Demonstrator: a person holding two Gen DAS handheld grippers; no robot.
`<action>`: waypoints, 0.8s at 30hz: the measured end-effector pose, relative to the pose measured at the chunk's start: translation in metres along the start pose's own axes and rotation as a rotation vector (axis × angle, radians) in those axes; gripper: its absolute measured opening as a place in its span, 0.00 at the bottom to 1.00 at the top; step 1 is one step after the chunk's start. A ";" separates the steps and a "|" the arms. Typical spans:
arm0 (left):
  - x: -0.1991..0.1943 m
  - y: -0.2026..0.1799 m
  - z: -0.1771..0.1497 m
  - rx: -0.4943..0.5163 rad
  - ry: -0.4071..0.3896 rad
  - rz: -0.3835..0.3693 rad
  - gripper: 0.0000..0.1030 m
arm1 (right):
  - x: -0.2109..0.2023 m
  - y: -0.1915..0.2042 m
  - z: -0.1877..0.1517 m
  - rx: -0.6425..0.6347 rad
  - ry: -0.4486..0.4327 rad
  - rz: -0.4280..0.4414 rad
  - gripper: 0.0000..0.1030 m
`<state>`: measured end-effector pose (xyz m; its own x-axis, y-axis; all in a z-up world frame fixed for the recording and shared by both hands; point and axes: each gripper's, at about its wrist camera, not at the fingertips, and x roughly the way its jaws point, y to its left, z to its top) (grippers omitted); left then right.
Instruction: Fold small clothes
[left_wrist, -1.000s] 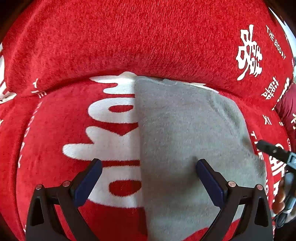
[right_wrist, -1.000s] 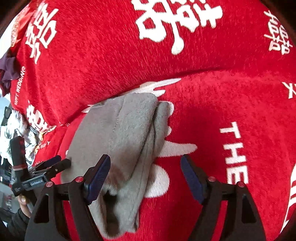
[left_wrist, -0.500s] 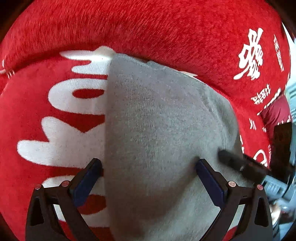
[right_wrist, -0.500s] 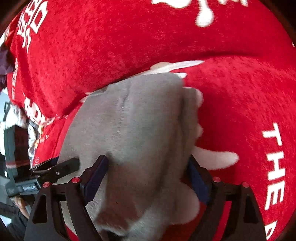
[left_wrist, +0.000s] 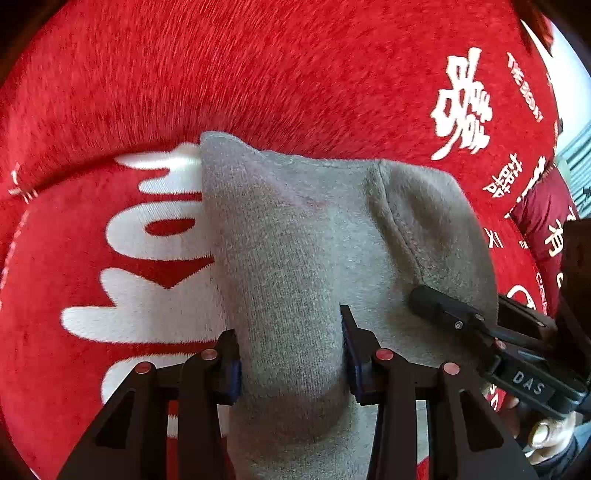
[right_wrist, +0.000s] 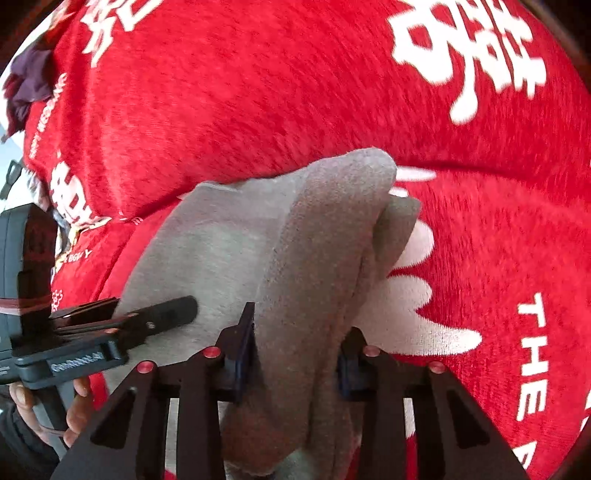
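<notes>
A small grey knit garment (left_wrist: 295, 236) lies on a red plush blanket with white lettering (left_wrist: 258, 74). My left gripper (left_wrist: 290, 354) is shut on the garment's near left edge, bunching the cloth between its jaws. My right gripper (right_wrist: 295, 354) is shut on the garment's (right_wrist: 317, 240) near right edge, where folded layers stack up. The right gripper also shows at the right of the left wrist view (left_wrist: 461, 317). The left gripper also shows at the left of the right wrist view (right_wrist: 147, 321).
The red blanket (right_wrist: 295, 92) rises in a fold behind the garment. A dark purple cloth (right_wrist: 29, 81) lies at the far left edge. A dark red cloth (left_wrist: 543, 206) sits at the right edge.
Both grippers have gone from open to shut on the grey garment's near edges. The cloth now bunches between each pair of jaws.
</notes>
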<state>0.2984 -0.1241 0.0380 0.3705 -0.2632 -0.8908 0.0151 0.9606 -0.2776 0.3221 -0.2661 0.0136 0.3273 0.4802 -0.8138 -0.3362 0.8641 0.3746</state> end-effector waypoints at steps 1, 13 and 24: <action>-0.005 -0.002 0.000 0.008 -0.009 0.006 0.42 | -0.005 0.006 -0.001 -0.013 -0.006 -0.002 0.37; -0.103 0.013 -0.049 0.012 -0.084 0.007 0.42 | -0.071 0.069 -0.034 -0.079 -0.073 0.039 0.36; -0.154 0.034 -0.115 0.011 -0.106 0.052 0.42 | -0.096 0.132 -0.093 -0.150 -0.080 0.047 0.36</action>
<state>0.1350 -0.0611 0.1241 0.4670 -0.2028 -0.8607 0.0031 0.9737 -0.2278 0.1640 -0.2123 0.0999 0.3755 0.5348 -0.7570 -0.4786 0.8113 0.3358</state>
